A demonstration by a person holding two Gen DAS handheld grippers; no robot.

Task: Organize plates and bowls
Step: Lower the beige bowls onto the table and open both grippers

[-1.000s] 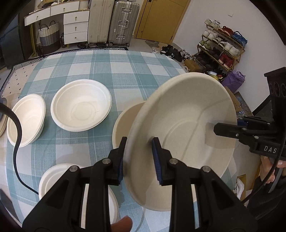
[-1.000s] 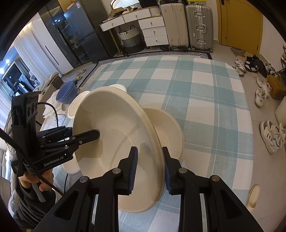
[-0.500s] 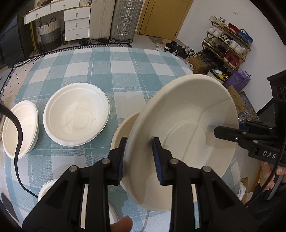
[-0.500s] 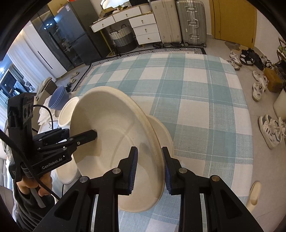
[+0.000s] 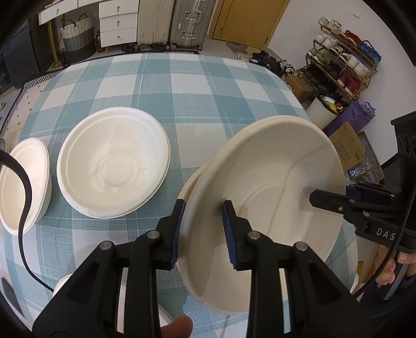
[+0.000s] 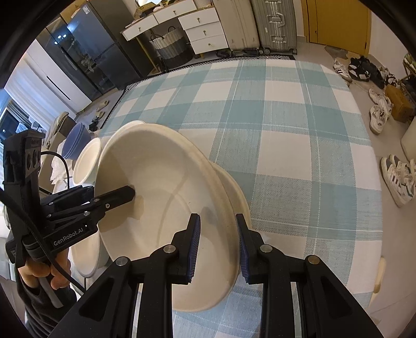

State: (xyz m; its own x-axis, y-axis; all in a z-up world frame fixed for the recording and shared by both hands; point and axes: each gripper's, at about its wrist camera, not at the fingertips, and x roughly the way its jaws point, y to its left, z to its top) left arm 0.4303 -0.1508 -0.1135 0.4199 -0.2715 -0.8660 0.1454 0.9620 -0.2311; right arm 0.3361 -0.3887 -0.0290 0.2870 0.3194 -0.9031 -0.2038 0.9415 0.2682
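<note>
A large cream bowl (image 5: pixel 273 197) (image 6: pixel 161 202) is held tilted between both grippers, low over a second cream bowl (image 5: pixel 189 179) (image 6: pixel 234 189) on the checked tablecloth. My left gripper (image 5: pixel 202 228) straddles its near rim, one finger inside, one outside, with a gap at the pads. My right gripper (image 6: pixel 217 244) straddles the opposite rim the same way. A white bowl (image 5: pixel 114 161) lies flat to the left, and another white bowl (image 5: pixel 23 179) sits at the table's left edge.
Another white dish (image 5: pixel 124 299) lies under the left gripper near the front edge. Blue bowls (image 6: pixel 78 135) sit off the table's left side. Shoes (image 6: pixel 397 176) and a shoe rack (image 5: pixel 343 59) stand right of the table; suitcases (image 5: pixel 176 23) at the back.
The held cream bowl has come down onto the second cream bowl, hiding most of it. Both grippers' fingers have spread a little around the rim.
</note>
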